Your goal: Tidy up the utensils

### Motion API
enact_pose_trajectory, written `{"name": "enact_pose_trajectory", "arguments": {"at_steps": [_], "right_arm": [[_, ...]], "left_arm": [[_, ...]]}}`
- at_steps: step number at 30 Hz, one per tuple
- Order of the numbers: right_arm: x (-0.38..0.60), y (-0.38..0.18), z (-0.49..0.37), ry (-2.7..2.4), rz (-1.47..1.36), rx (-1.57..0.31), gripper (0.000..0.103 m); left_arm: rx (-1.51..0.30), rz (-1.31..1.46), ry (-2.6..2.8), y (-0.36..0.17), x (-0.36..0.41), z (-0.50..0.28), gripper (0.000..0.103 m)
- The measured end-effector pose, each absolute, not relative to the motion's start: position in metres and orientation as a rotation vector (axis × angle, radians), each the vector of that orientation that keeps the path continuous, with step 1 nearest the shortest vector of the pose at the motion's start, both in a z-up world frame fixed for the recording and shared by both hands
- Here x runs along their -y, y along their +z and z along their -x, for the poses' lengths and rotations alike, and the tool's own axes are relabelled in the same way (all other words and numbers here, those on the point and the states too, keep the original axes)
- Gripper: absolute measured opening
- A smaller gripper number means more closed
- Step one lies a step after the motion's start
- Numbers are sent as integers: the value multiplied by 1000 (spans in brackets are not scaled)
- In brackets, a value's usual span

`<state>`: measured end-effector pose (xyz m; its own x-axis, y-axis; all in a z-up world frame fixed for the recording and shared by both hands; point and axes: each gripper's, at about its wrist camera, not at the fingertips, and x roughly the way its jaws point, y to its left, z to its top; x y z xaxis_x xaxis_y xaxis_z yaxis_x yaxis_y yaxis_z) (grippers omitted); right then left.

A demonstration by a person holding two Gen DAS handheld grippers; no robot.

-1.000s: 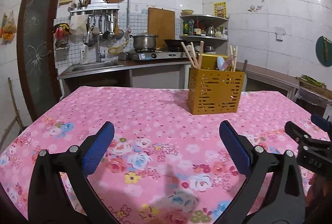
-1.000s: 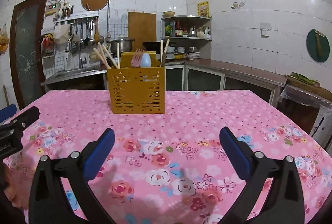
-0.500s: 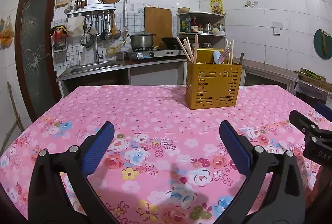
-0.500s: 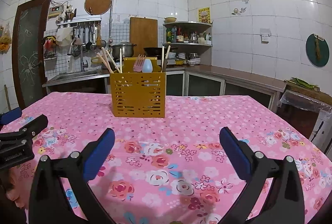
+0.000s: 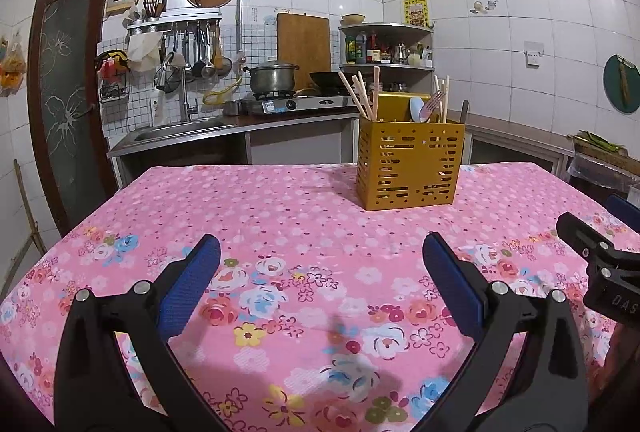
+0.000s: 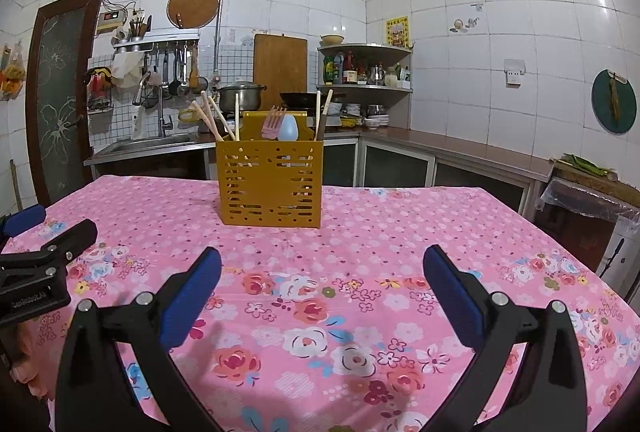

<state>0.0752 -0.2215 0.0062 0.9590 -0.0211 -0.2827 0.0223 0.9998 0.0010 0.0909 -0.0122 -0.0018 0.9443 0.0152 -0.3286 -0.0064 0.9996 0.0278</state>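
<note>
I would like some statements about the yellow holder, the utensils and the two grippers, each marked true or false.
1. The yellow holder stands upright on the pink tablecloth. True.
2. The left gripper grips a chopstick. False: its fingers are apart and hold nothing.
3. A pink fork and a light blue spoon stand in the holder. True.
4. The right gripper touches the holder. False: it is apart from it, open.
5. Wooden chopsticks lie on the tablecloth. False: they stand in the holder.

White letters "DAS" can be read on the black body of the right claw (image 5: 612, 298) at the left wrist view's edge, while print on the left claw (image 6: 30, 302) is too blurred to read.
</note>
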Motion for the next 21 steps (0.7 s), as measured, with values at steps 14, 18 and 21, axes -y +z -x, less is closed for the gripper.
{"name": "enact_pose_trajectory", "arguments": {"at_steps": [14, 18, 21], "right_arm": [[221, 7, -73, -25, 11, -282, 99], [221, 7, -73, -20, 17, -281, 99], [221, 7, -73, -19, 17, -280, 99]], "left_arm": [[-316, -35, 20, -1, 14, -85, 98], [-315, -36, 20, -1, 14, -86, 98], [-314, -35, 20, -1, 14, -85, 98]]}}
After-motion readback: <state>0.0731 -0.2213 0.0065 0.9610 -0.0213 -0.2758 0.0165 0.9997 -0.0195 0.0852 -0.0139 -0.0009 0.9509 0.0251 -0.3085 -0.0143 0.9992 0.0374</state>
